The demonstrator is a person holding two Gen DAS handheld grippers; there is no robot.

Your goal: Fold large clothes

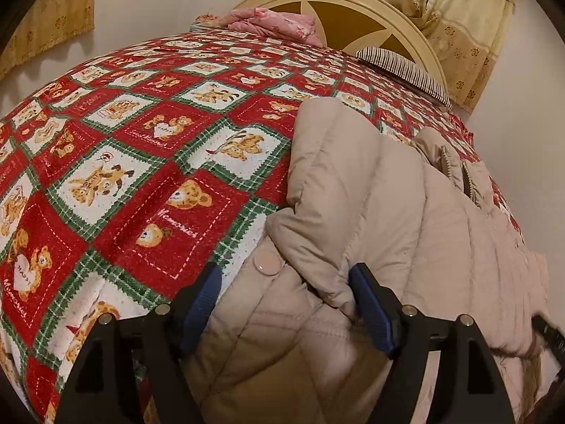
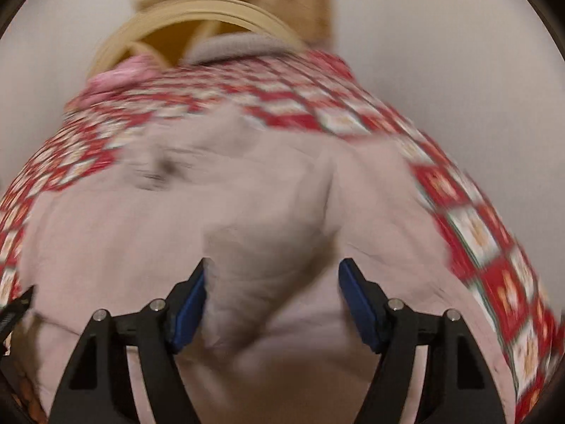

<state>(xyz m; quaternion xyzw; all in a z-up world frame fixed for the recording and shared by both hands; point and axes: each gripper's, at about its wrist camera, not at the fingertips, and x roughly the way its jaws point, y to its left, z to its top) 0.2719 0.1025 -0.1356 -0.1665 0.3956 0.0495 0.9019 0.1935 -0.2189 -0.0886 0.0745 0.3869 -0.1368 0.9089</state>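
Observation:
A beige quilted puffer jacket (image 1: 388, 212) lies on a bed with a red, green and white teddy-bear bedspread (image 1: 141, 176). One sleeve is folded across its body, and a round snap button (image 1: 266, 263) shows near the edge. My left gripper (image 1: 286, 304) stands open over the jacket's near edge, with padded fabric lying between its blue pads (image 1: 370, 307). The right wrist view is blurred. There my right gripper (image 2: 272, 296) is open low over the jacket (image 2: 247, 194), with a raised fold of fabric between its fingers.
A cream headboard (image 1: 353, 3) stands at the far end with a striped pillow (image 1: 399, 67) and a pink cloth (image 1: 272, 23) in front of it. Yellow curtains (image 1: 469, 28) hang behind. The bedspread (image 2: 494, 265) drops off at the jacket's right. A black tool part (image 1: 551, 335) shows at the frame edge.

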